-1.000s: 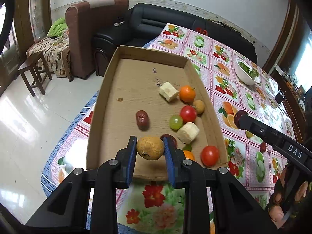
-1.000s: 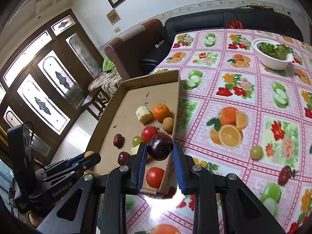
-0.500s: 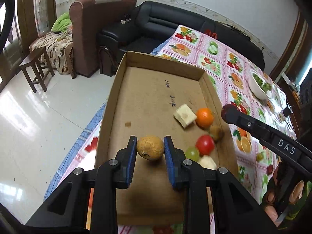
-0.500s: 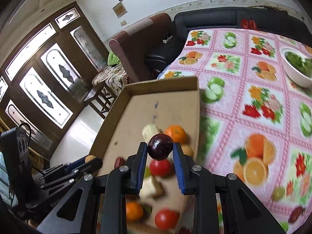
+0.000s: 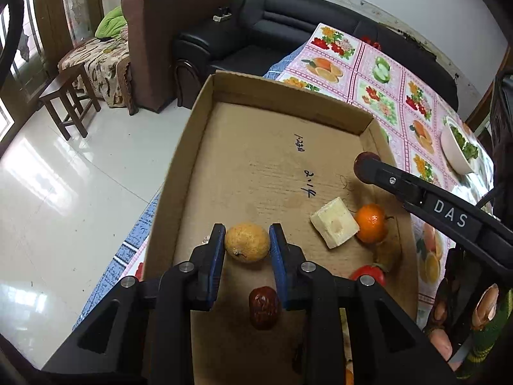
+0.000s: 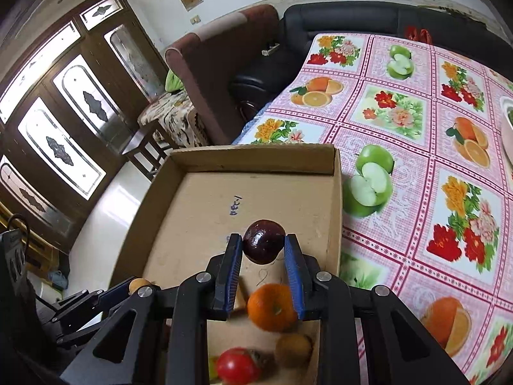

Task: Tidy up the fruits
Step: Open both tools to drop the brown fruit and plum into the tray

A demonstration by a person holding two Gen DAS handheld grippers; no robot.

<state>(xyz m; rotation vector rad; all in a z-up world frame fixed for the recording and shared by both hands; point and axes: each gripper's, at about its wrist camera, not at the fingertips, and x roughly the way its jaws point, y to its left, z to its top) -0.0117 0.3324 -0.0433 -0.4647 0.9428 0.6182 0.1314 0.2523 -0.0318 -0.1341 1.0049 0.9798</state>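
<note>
Carrying fruit over cardboard tray [image 5: 192,134]: my left tool [image 5: 247,243] clamped on yellow citrus [image 5: 247,242], right tool [image 6: 263,247] clamped on dark plum [image 6: 263,240]. Next, I judge: lower, release onto bare tray floor.

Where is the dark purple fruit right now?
In the right wrist view, the dark purple fruit sits clamped in the right tool, above the cardboard box, beyond the orange.

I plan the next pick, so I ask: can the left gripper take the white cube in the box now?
Probably not yet. The left gripper is shut on the yellow fruit, so it has no free grip. The white cube itself lies uncovered in the cardboard box, beside the orange.
</note>
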